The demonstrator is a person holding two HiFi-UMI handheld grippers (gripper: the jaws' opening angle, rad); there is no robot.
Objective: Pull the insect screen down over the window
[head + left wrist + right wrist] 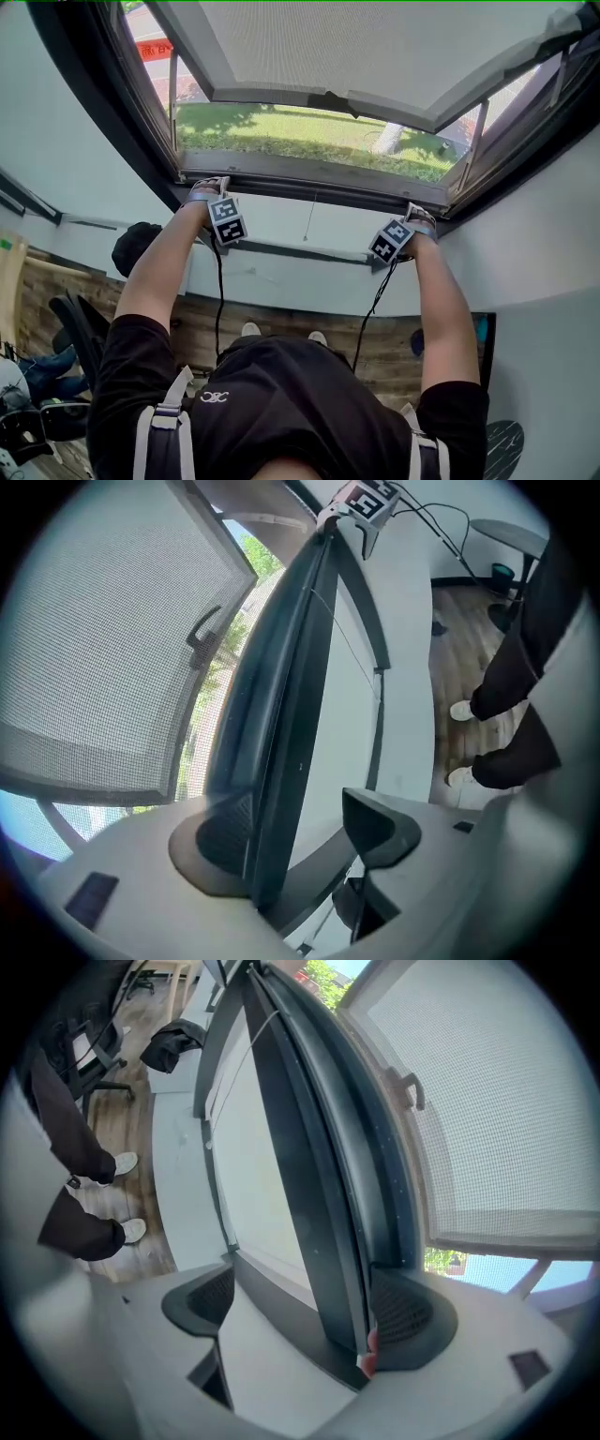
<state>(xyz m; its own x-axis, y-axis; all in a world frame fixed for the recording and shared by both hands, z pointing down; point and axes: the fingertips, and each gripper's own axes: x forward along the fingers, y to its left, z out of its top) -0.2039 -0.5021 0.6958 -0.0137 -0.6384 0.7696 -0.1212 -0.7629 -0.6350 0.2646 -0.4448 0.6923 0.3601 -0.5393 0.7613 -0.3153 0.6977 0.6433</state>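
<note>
1. Far left, by the wall: we log a black bag [136,246] slumped on the ledge under the window frame [141,103].

2. Left gripper [208,185]: we find it at the left end of the window's lower edge, pointing down and outward. In the left gripper view its claw [298,827] is spread. The dark pull bar [281,714] stands between the jaws, close against the outdoor-side pad and clear of the room-side pad.

3. Insect screen: we place its pull bar [309,183] low down, running along the bottom of the window from one gripper to the other. We cannot tell if mesh spans the opening above it.

4. Centre: we list a thin cord [309,217] hanging from the bar. Beyond it are grass [300,136] and a mesh-textured panel [375,47] with a dark handle, swung outward.

5. Near centre, below: we note white shoes [250,329] on a wooden floor [281,319].

6. Right gripper [419,214]: we find it at the bar's right end. Its claw [305,1305] is spread too, and the bar [309,1166] sits beside the outdoor-side pad, apart from the room-side pad.
</note>
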